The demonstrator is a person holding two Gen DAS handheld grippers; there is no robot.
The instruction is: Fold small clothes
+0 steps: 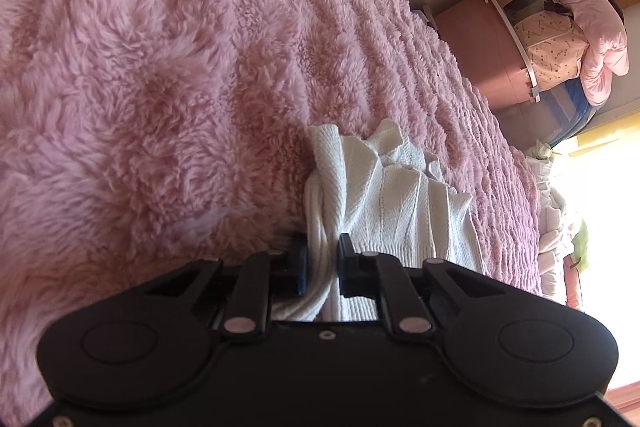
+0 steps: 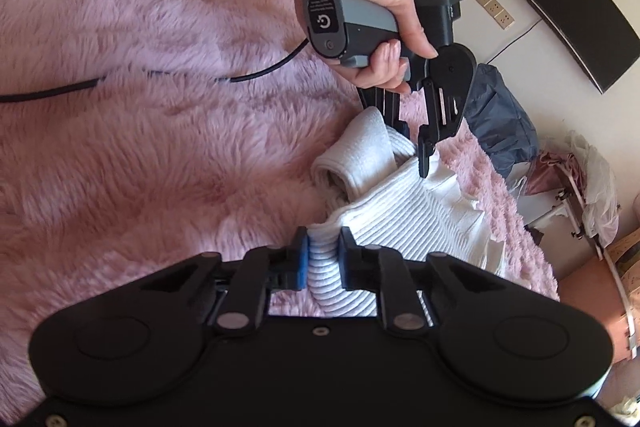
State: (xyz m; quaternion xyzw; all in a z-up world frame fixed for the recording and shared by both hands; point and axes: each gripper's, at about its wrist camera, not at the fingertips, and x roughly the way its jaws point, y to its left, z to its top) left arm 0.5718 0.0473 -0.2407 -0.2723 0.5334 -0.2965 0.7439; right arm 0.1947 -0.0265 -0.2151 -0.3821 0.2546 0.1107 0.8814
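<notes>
**Fold in progress: both grippers clamped on the knit garment**

We have the white ribbed knit garment (image 1: 384, 195) lying on the pink fluffy blanket (image 1: 160, 67), bunched and partly doubled over itself rather than spread flat.

Left gripper (image 1: 323, 267): the jaws are nearly closed, with a rolled edge of the knit pinched between the pads. In the right wrist view we see this same tool held in the person's left hand (image 2: 376, 27), its fingers (image 2: 424, 155) pressed into the upper end of the fabric, next to a thick rolled cuff or hem (image 2: 352, 163).

Right gripper (image 2: 323, 259): the jaws stand narrowly apart, clamped on a ribbed fold at the near end of the garment.

Status, as we judge it: at least one fold is under way, since layers already overlap and both ends are gripped. The garment is not yet a flat, squared bundle. Remaining work appears to be laying the held edge over, releasing both grips, and smoothing the result. We cannot tell whether other clothes are waiting.
</notes>
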